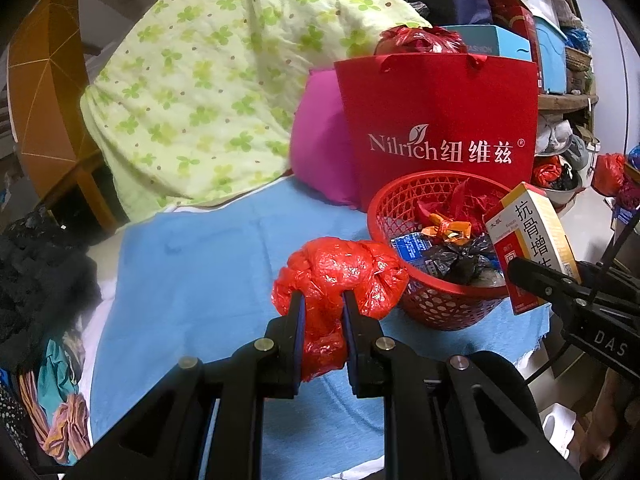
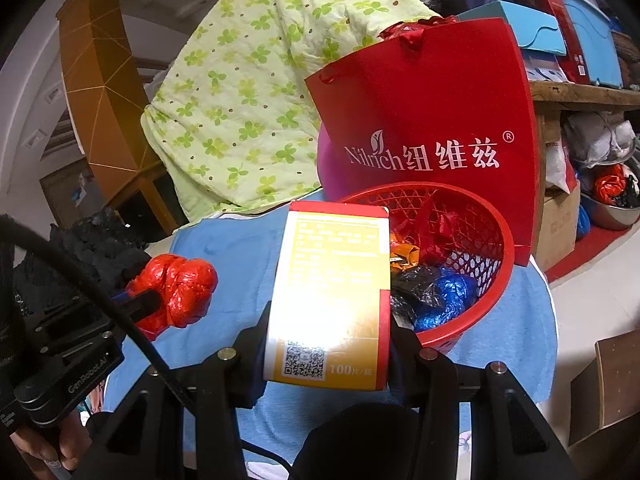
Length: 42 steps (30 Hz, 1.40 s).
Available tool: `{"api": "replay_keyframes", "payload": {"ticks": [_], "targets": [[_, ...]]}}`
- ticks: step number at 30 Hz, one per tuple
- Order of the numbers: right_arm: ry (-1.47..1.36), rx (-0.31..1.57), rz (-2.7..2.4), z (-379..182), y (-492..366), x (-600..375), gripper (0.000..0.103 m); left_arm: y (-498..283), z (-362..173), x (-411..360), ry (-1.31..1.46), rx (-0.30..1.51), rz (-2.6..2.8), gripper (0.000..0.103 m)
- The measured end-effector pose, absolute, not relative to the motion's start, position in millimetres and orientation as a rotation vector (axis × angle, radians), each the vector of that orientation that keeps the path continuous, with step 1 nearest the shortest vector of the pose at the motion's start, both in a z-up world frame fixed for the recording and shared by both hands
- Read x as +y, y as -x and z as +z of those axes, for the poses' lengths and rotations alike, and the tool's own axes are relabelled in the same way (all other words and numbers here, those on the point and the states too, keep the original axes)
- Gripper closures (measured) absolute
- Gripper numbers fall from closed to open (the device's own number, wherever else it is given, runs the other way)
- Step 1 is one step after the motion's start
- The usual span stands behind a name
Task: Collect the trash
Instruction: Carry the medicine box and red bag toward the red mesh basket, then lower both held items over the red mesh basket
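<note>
My left gripper (image 1: 322,300) is shut on a knotted red plastic bag (image 1: 340,272), held above the blue cloth (image 1: 192,272) just left of the red mesh basket (image 1: 440,304). In the right wrist view that bag (image 2: 180,288) hangs at the left. My right gripper (image 2: 328,320) is shut on a yellow and red medicine box (image 2: 332,292), held upright in front of the basket (image 2: 492,280). The box (image 1: 528,240) shows at the basket's right side in the left wrist view. The basket holds several crumpled wrappers, red, orange, black and blue.
A red paper bag (image 1: 440,120) stands behind the basket, against a magenta cushion (image 1: 320,140). A green flowered quilt (image 1: 200,80) lies at the back. Dark clothes (image 1: 40,260) are piled at the left. Boxes and shelves (image 2: 580,40) crowd the right.
</note>
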State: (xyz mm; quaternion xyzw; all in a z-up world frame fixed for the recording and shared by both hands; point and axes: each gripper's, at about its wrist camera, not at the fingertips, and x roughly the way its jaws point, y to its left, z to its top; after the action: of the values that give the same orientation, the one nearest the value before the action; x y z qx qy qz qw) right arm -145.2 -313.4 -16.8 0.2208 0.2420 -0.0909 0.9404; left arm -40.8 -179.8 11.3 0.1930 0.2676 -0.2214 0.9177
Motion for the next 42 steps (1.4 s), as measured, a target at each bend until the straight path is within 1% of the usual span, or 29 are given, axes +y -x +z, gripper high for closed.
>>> {"api": "replay_keyframes", "payload": {"ticks": [42], "targets": [[-0.462,0.464,-0.268,-10,165,-332,0.054,42,23,-209,-0.405,0.532,-0.548,0.084]]}}
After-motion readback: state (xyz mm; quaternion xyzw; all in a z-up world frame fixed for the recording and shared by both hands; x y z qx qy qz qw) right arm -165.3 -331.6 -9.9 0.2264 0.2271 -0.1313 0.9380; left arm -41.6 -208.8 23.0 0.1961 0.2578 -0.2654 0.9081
